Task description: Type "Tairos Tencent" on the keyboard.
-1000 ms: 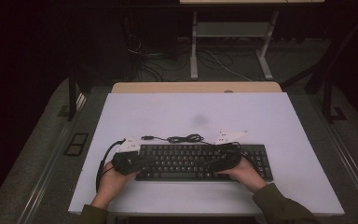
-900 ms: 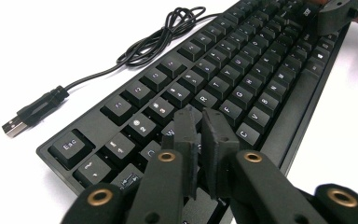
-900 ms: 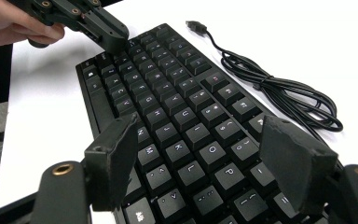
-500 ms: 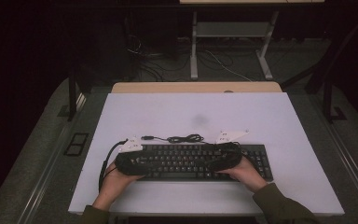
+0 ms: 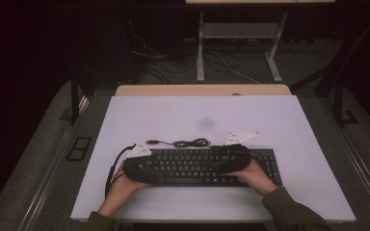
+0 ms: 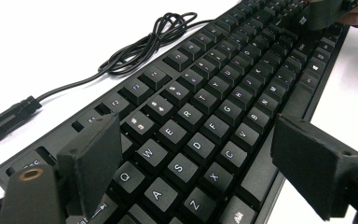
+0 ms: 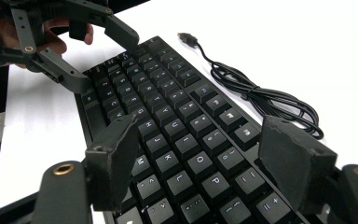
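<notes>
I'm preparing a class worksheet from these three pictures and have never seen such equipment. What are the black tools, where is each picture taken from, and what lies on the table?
A person holds a hand-operated two-jaw gripper in each hand. The high view looks down on the white table. There the left gripper and right gripper sit over a black keyboard, whose coiled cable lies behind it. The other two pictures come from cameras riding on each gripper. Both show open jaws on either side of the keys, gripping nothing.
</notes>
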`<state>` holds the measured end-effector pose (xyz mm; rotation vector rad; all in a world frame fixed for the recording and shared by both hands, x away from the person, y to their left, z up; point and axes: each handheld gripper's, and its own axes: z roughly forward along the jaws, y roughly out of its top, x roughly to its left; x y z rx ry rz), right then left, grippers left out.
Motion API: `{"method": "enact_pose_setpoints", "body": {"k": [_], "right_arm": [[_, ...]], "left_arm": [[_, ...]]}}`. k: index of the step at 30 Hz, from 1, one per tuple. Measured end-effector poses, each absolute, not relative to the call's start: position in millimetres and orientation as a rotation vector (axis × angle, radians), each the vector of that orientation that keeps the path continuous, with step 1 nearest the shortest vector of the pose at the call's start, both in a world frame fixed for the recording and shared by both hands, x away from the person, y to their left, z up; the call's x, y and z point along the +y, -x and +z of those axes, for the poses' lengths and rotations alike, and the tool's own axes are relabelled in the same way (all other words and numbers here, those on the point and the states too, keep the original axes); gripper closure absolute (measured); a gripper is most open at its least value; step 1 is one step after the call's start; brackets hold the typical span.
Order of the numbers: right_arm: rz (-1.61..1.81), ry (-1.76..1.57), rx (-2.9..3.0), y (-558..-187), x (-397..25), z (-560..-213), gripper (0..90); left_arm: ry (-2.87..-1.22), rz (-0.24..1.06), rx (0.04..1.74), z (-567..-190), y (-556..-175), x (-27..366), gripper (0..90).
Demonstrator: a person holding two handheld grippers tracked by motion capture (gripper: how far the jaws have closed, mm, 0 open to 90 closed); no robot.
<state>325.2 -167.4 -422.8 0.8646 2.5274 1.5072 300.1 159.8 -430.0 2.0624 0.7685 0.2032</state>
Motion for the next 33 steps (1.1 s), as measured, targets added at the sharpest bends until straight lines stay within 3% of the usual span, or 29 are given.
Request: {"method": "enact_pose_setpoints", "body": {"k": [10, 22, 33], "right_arm": [[1.520, -0.849, 2.537, -330, -161, -420, 34.6], [1.533, -0.823, 2.556, -337, -153, -416, 51.5], [1.521, -0.802, 2.586, -343, -143, -416, 73.2]], "left_arm": [[-2.069, 0.202, 0.747, -431, -300, 156, 13.3], [-2.065, 0.232, 0.742, -430, -299, 155, 4.8], [-2.094, 0.229, 0.730, -431, -299, 150, 0.0]]}}
